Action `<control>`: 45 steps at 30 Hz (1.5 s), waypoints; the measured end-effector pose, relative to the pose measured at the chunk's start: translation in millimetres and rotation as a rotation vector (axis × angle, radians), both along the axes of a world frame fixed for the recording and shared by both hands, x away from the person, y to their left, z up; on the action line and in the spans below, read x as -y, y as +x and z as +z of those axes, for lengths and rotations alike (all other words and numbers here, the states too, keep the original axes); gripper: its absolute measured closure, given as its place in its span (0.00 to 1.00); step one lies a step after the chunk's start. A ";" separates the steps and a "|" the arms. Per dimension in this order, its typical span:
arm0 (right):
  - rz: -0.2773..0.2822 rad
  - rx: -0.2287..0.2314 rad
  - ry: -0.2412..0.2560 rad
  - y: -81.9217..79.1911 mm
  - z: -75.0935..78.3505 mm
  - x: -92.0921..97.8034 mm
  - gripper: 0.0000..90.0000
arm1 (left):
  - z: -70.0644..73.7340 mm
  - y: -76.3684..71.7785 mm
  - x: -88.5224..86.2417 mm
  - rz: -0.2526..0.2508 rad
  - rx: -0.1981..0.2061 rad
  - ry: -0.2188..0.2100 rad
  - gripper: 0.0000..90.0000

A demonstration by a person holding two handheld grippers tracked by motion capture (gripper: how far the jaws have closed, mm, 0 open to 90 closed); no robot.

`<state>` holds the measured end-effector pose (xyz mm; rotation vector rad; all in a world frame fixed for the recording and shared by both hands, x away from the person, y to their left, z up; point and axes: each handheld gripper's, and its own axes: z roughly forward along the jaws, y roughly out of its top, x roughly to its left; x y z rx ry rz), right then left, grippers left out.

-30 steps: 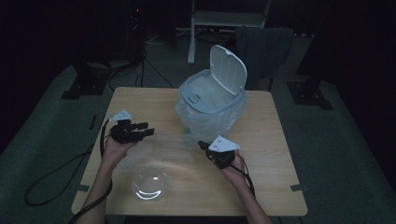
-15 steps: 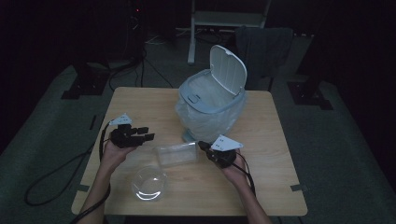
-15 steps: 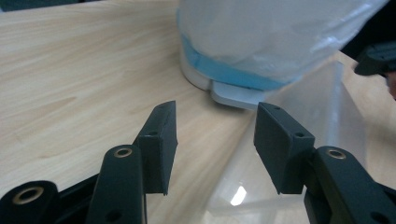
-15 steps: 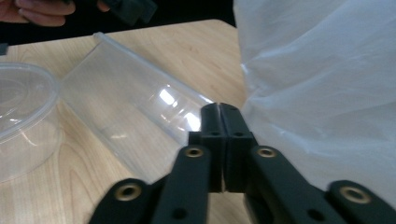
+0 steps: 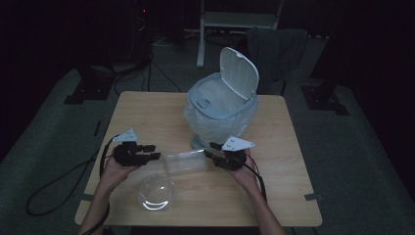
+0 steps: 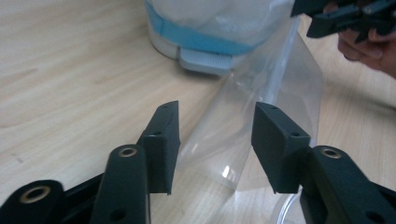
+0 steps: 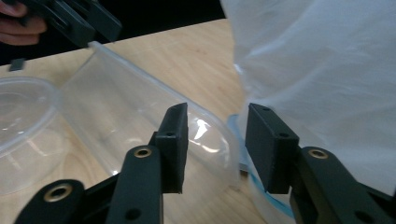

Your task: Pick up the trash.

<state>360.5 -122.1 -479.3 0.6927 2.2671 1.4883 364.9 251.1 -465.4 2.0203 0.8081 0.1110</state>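
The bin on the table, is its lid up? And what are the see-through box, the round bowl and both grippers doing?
Bin: lid up, lined with a plastic bag.
Clear box: tipped up between the two grippers, nothing seen inside.
Round bowl: on the table, looks empty.
Left gripper: open, jaws either side of the box's edge.
Right gripper: open at the box's other end.

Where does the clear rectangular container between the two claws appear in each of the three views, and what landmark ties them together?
High view: the clear container sits centre, between the left claw and right claw.
Left gripper view: centre to right, beyond the jaws.
Right gripper view: left of centre, behind the left jaw.
Shared landmark: the bagged bin, also and.
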 end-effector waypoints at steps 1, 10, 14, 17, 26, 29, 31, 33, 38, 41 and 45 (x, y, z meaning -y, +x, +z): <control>0.010 -0.002 0.006 1.1 -0.7 -0.9 0.63 | -0.9 0.8 0.5 -0.003 -0.004 0.001 0.61; 0.045 -0.034 0.019 0.0 -2.1 4.6 0.70 | -1.8 13.1 4.1 0.054 -0.005 0.002 0.62; 0.078 -0.041 -0.002 -7.3 -0.7 10.6 0.72 | -2.0 22.0 11.5 0.077 -0.001 0.010 0.62; 0.110 -0.052 -0.007 -11.2 -1.0 16.8 0.75 | -2.4 30.1 18.1 0.091 -0.005 0.013 0.62; 0.142 -0.055 -0.041 -20.3 -7.9 18.6 0.90 | -5.1 51.1 46.9 0.047 -0.025 0.036 0.63; 0.124 -0.030 -0.068 -23.7 -6.6 11.7 0.92 | -6.6 53.2 56.5 0.014 -0.036 0.047 0.63; 0.104 -0.001 -0.100 -26.6 -4.8 6.4 0.93 | -5.9 53.6 58.1 0.026 -0.024 0.039 0.61; 0.068 0.022 -0.120 -30.6 -3.1 2.5 0.94 | -3.5 53.2 54.9 0.032 -0.018 0.012 0.62; 0.019 0.056 -0.121 -34.9 0.0 -2.2 0.95 | 6.6 47.5 42.4 0.064 0.022 -0.007 0.62; 0.005 0.071 -0.105 -36.3 4.9 -3.1 0.95 | 10.8 44.9 31.1 0.097 0.037 -0.023 0.62; 0.018 0.078 -0.087 -38.4 11.3 -3.3 0.95 | 11.8 41.4 15.3 0.138 0.041 -0.043 0.62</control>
